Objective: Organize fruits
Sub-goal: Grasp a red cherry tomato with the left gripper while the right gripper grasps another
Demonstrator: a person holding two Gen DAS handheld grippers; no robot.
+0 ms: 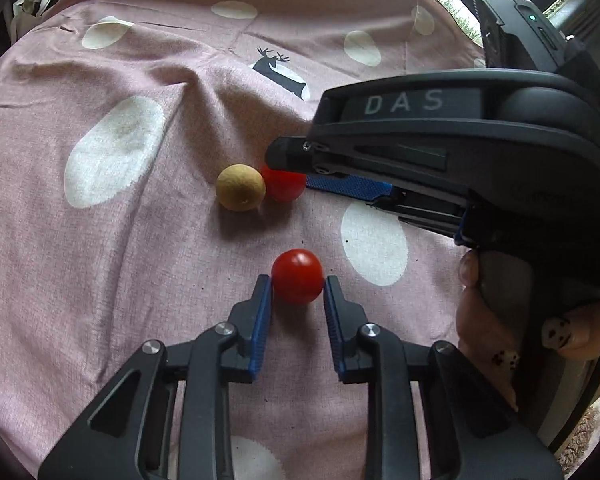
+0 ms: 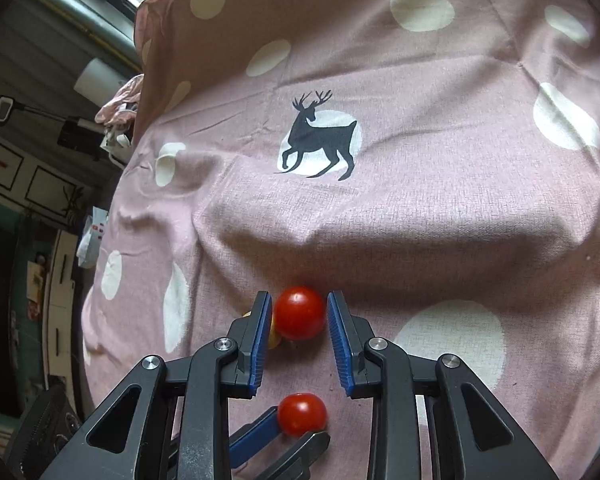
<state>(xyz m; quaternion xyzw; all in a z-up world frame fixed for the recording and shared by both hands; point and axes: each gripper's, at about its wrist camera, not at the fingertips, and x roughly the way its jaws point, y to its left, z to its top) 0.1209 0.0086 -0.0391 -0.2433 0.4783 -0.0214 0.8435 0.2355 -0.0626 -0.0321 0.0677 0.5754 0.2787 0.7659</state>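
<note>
The left gripper (image 1: 297,280) sat clamped on a red tomato (image 1: 297,276) dead ahead at twelve o'clock, both blue pads touching its sides. The right gripper (image 2: 299,304) straddled a second tomato (image 2: 300,313), its jaws slightly apart from the skin, not gripping, with the yellow fruit (image 1: 241,187) touching that tomato at nine o'clock on the pink cloth (image 1: 140,240).

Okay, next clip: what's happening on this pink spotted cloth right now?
A person is working two handheld tongs over small fruits on the cloth. The left tongs are closed on one red tomato. The right tongs bracket a second red tomato, with small gaps visible at the pads, so no grip yet. That tomato sits against a yellowish round fruit. No bowl or tray is visible.
</note>
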